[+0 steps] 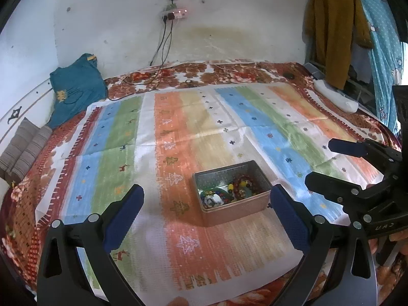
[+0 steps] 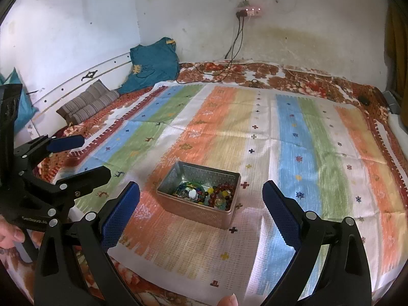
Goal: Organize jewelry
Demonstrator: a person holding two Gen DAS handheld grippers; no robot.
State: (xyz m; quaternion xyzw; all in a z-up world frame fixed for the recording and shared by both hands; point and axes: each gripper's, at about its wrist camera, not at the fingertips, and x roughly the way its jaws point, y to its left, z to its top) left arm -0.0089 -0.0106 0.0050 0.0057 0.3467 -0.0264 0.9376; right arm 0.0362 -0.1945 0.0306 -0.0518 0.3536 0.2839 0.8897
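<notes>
A small rectangular metal tin [image 1: 237,210] stands open on a striped mat [image 1: 178,132] on the bed. It holds beaded jewelry [image 1: 239,186]: dark red bead bracelets, yellow and green beads, a white piece. In the right wrist view the tin [image 2: 193,213] and its jewelry [image 2: 204,195] sit just ahead. My left gripper [image 1: 206,196] is open and empty, its jaws wide apart on either side of the tin, held short of it. My right gripper [image 2: 201,193] is open and empty, likewise short of the tin. Each gripper shows in the other's view, the right [image 1: 318,162] and the left [image 2: 94,156].
A teal shirt [image 1: 74,89] and a striped folded cloth [image 1: 23,150] lie at the bed's left by the wall. Cables [image 1: 163,51] hang from a power strip [image 1: 176,14] onto the floral bedspread [image 1: 204,72]. A white bolster [image 1: 336,97] and hanging clothes [image 1: 334,25] are at the right.
</notes>
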